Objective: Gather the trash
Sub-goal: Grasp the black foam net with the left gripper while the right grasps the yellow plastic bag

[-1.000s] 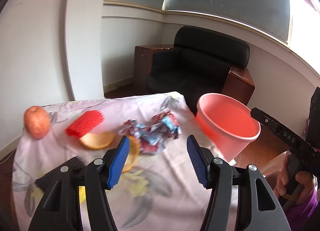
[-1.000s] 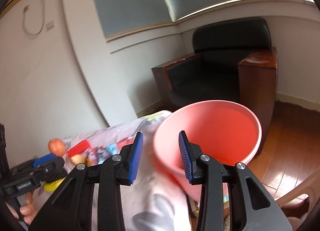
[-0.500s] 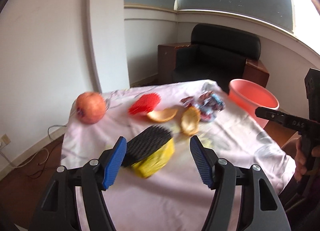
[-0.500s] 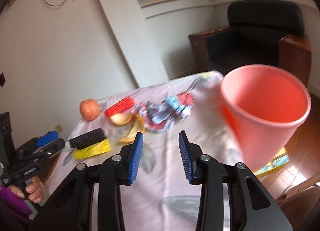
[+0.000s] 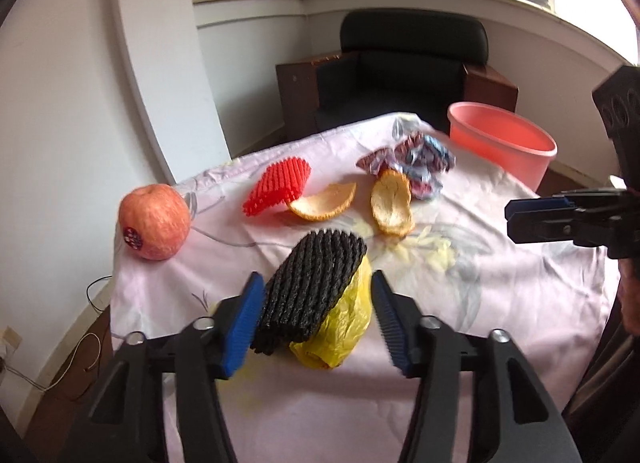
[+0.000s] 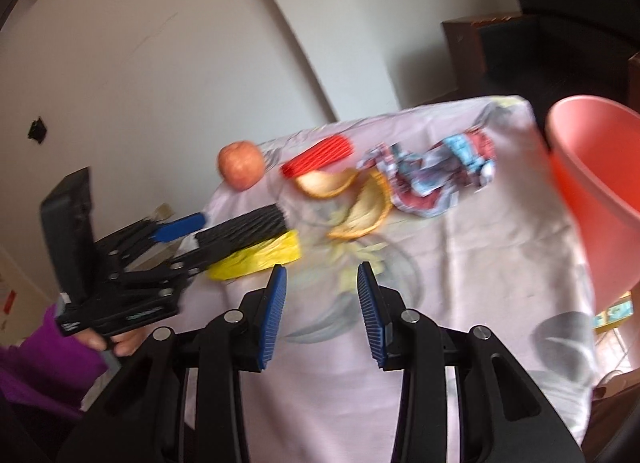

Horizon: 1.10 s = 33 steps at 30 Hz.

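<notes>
A black foam net [image 5: 316, 279] lies on a yellow plastic bag [image 5: 348, 323] near the table's front left. My left gripper [image 5: 316, 295] straddles both, its jaws closing, with a thin gap still beside the right pad. Farther back lie two orange peels [image 5: 324, 205], a red foam net [image 5: 278, 185] and a crumpled wrapper [image 5: 416, 159]. My right gripper [image 6: 322, 291] hovers open over bare cloth, nothing between its fingers. The pink bucket [image 6: 592, 167] stands off the table's right edge.
An apple [image 5: 154, 221] rests at the table's left edge. A flowered pink cloth [image 5: 480, 283] covers the table. A black armchair [image 5: 412, 63] and wooden side cabinets stand behind. A hand in a purple sleeve [image 6: 40, 367] holds the left gripper.
The left gripper swung from the wrapper to the black net and yellow bag, and its jaws narrowed around them. The right gripper swung left from the bucket to over the cloth, gap unchanged.
</notes>
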Each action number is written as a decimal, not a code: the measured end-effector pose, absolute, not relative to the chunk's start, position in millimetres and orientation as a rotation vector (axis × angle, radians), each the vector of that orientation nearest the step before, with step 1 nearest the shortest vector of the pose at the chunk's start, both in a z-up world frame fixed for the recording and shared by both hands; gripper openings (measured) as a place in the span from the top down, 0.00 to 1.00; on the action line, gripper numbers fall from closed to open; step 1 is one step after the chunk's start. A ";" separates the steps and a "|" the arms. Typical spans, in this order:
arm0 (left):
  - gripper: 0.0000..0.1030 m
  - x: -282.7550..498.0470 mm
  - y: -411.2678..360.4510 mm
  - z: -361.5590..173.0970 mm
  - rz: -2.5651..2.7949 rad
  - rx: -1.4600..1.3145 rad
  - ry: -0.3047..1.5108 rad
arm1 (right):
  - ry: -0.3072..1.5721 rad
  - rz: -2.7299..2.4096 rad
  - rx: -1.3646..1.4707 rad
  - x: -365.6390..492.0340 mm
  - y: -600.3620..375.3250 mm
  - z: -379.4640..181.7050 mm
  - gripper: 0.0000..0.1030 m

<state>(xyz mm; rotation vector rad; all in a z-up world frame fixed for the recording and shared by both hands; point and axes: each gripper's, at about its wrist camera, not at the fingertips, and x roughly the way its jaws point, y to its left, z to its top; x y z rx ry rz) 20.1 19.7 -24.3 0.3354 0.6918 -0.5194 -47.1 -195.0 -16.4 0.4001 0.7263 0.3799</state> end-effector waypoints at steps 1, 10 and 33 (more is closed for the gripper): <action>0.61 21.7 21.2 -27.4 -0.522 0.336 0.701 | 0.735 0.397 0.398 -45.6 -191.0 -17.4 0.63; 0.91 42.1 63.3 -37.4 -0.421 0.128 0.773 | 0.845 0.548 0.409 -20.4 -151.1 -29.1 0.63; 0.92 53.9 102.7 -45.7 -0.343 -0.092 0.818 | 1.060 0.500 0.700 76.5 -103.8 -59.2 0.48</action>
